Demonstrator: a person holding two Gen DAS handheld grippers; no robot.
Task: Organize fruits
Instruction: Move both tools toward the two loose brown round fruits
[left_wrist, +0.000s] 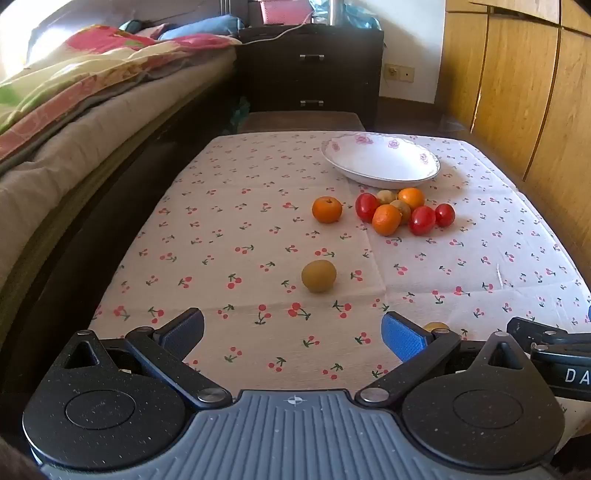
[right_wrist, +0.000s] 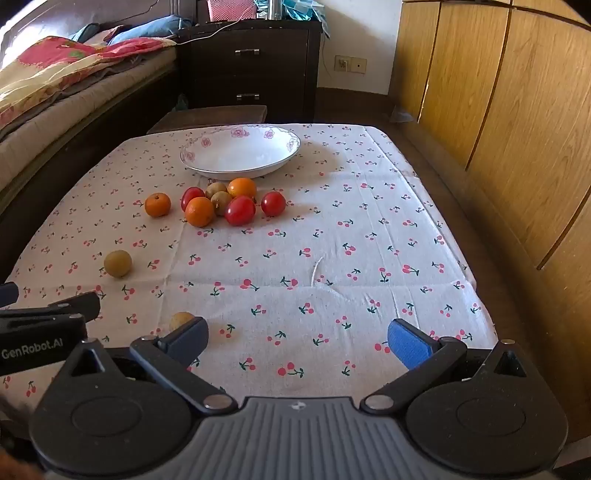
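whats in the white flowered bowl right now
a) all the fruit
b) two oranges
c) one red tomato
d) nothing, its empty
d: the white bowl shows only its bare inside in both wrist views, while the oranges, red tomatoes and brown fruits lie in a cluster on the cherry-print tablecloth just in front of it.

White lettering "GenRobot.AI" on the black plastic body of my left gripper (right_wrist: 37, 347), read at the left edge of my right wrist view. White letters "DA", cut off by the frame, on the black body of my right gripper (left_wrist: 565, 373). Nothing else legible.
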